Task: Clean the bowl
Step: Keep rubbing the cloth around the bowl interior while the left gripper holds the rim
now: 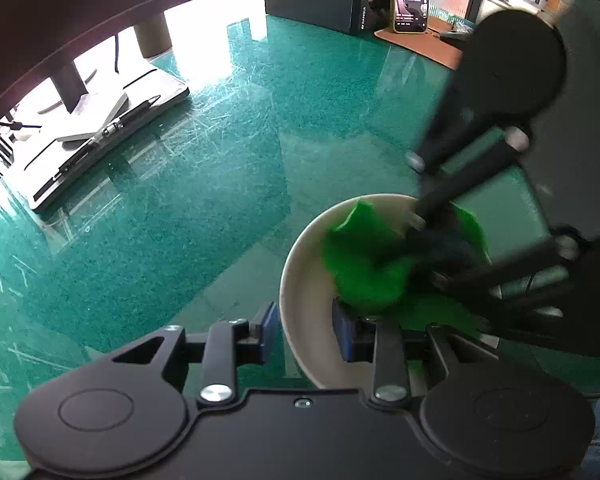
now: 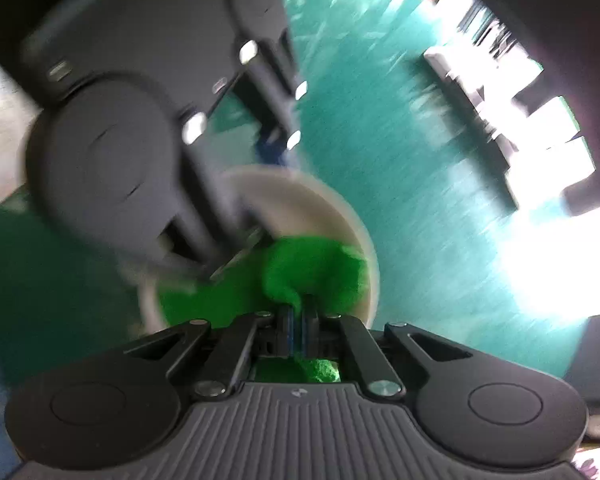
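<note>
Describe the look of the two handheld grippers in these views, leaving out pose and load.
Both are matte black. The left gripper has flat blue pads on its fingers, slim black link bars with silver pivot screws, and two round embossed discs on a smooth body. The right gripper matches, but its body top is ribbed grey. No cables or sleeves show clearly.

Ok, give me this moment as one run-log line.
left gripper: fingers astride bowl rim | right gripper: shut on green cloth | cloth: inside bowl | stage: wiping
</note>
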Available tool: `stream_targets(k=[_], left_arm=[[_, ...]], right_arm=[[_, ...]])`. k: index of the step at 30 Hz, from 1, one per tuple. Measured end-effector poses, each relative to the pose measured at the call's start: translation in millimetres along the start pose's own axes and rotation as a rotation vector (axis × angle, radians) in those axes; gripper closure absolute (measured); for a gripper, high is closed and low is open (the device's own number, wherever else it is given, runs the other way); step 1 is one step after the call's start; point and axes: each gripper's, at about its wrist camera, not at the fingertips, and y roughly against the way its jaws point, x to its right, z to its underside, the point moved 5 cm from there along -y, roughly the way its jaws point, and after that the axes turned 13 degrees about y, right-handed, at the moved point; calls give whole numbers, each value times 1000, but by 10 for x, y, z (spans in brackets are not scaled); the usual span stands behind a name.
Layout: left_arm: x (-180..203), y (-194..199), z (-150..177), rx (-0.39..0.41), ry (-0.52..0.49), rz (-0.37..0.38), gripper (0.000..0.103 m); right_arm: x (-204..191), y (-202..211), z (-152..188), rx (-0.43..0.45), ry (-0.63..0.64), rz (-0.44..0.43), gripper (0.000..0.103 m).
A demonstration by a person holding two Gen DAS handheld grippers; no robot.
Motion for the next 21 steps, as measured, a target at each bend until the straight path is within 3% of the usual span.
stream_targets(k=[2,5,9,10,13,16,21], left_arm=[[-20,4,8,-1,8,1,72],[-49,11,9,-1,19,9,69],[-184,-51,-64,-16,53,24,38],[-199,-73,-89,-21,57,33,36],[-210,-117,-157,-29,89,51,37],[-307,-75,-187,-31,215,67,45],[-453,184,-5,-10,340,42,45]], right_arm=[[-44,-124,-79,23,25,36,100],[-131,-218,-75,-18,47,11,99],[-94,-260,-14,-51,-136,-174,97],[-94,-289,-22,-46,-190,-217,97],[-68,-407,-68,-9,-410,-313,96],[-36,-521,-94,31,-561,-361,99],[-345,-357,-48,47,-582,-307,99]])
